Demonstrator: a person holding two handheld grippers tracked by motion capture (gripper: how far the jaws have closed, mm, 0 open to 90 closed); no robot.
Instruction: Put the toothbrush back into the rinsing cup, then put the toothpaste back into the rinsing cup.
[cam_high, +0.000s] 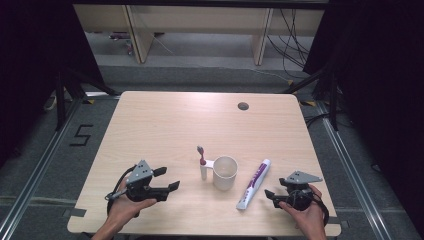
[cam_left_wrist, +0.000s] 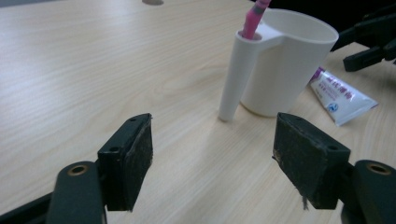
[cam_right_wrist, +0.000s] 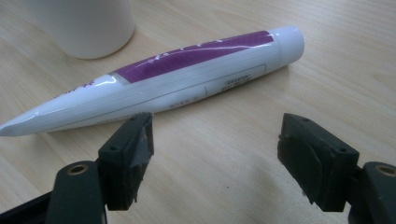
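Observation:
A white cup (cam_high: 225, 172) with a side holder stands on the wooden table (cam_high: 165, 125). A pink toothbrush (cam_high: 201, 155) stands upright in that holder. To the cup's right lies a white and purple toothpaste tube (cam_high: 254, 184). My left gripper (cam_high: 167, 178) is open, left of the cup, with nothing between its jaws. In the left gripper view, the left gripper (cam_left_wrist: 212, 161) faces the cup (cam_left_wrist: 289, 70) and toothbrush (cam_left_wrist: 254, 18). My right gripper (cam_high: 276, 186) is open just right of the tube. The right gripper (cam_right_wrist: 215, 158) sits close to the tube (cam_right_wrist: 187, 79) without touching it.
A round cable hole (cam_high: 243, 106) sits near the table's far edge. Black tripod legs (cam_high: 65, 90) and dark curtains flank the table. Wooden furniture (cam_high: 140, 30) and cables (cam_high: 292, 45) lie beyond it. The far half of the tabletop is bare wood.

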